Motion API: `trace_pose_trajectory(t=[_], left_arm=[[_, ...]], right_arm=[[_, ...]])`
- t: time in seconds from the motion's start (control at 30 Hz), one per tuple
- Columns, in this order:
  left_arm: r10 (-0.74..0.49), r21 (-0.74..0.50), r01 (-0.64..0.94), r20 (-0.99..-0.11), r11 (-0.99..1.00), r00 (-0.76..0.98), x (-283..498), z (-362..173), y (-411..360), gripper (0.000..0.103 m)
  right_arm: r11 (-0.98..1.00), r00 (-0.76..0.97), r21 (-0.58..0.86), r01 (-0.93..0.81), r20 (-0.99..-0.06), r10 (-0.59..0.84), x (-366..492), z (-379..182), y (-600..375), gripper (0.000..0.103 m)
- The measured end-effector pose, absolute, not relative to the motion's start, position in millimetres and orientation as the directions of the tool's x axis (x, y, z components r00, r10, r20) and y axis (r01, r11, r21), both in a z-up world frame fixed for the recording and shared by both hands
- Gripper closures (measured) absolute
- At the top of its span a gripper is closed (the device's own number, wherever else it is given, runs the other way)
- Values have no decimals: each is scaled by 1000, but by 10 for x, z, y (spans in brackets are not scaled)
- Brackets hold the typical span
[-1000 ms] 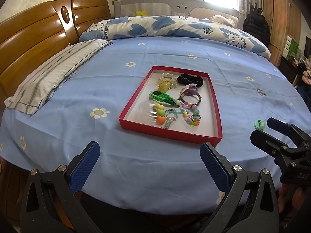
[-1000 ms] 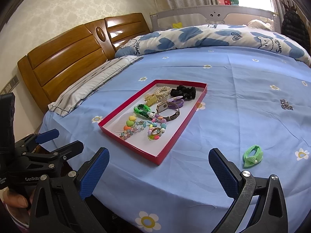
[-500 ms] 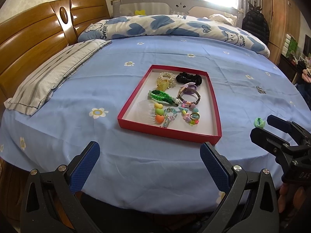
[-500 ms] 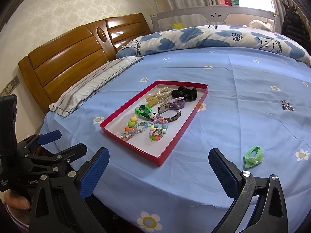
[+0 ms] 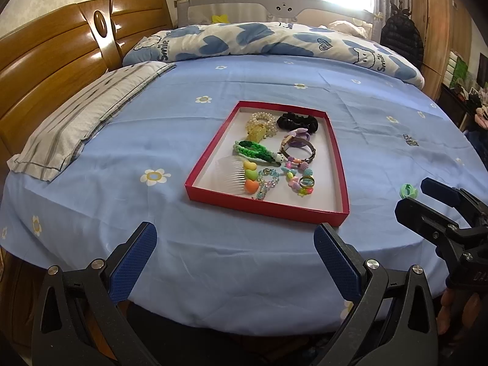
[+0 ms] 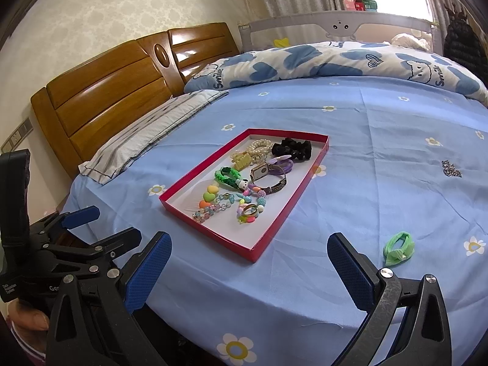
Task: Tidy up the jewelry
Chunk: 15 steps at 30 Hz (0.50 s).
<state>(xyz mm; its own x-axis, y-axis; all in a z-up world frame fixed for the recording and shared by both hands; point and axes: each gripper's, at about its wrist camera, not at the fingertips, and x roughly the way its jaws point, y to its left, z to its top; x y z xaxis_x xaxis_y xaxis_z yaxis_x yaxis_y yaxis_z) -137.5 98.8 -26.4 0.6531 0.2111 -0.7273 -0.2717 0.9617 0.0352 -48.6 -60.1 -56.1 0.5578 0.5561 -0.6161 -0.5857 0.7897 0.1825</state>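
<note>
Blue flowered bedsheet (image 5: 213, 262) is carrying a shallow red cardboard jewelry tray (image 5: 265, 209); I am holding my left claw (image 5: 235, 259) and right claw (image 6: 248, 270) wide apart, empty, near a green fabric hair tie (image 6: 398, 247).

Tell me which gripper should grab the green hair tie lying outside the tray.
Right, probably. The green hair tie lies just beyond the open right gripper, right of the tray; the left gripper faces the tray's other side.

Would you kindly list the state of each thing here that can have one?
Left gripper: open, empty, above the bed's near edge.
Right gripper: open, empty.
Red tray: lidless, flat on the sheet, holding jewelry.
Green hair tie: outside the tray, on the sheet.
Black scrunchie: inside the tray, far end.
Clear comb: inside the tray, near corner.
</note>
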Motion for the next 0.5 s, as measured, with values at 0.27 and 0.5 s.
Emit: trace_pose_trajectory(t=[0.27, 0.5], left_arm=[[214, 38, -272, -727, 962, 653, -1372, -279, 985, 0], [213, 37, -274, -728, 961, 651, -1374, -284, 991, 0]], right_arm=[[790, 557, 183, -585, -616, 556, -486, -562, -602, 0], [790, 557, 183, -586, -617, 556, -489, -558, -602, 0]])
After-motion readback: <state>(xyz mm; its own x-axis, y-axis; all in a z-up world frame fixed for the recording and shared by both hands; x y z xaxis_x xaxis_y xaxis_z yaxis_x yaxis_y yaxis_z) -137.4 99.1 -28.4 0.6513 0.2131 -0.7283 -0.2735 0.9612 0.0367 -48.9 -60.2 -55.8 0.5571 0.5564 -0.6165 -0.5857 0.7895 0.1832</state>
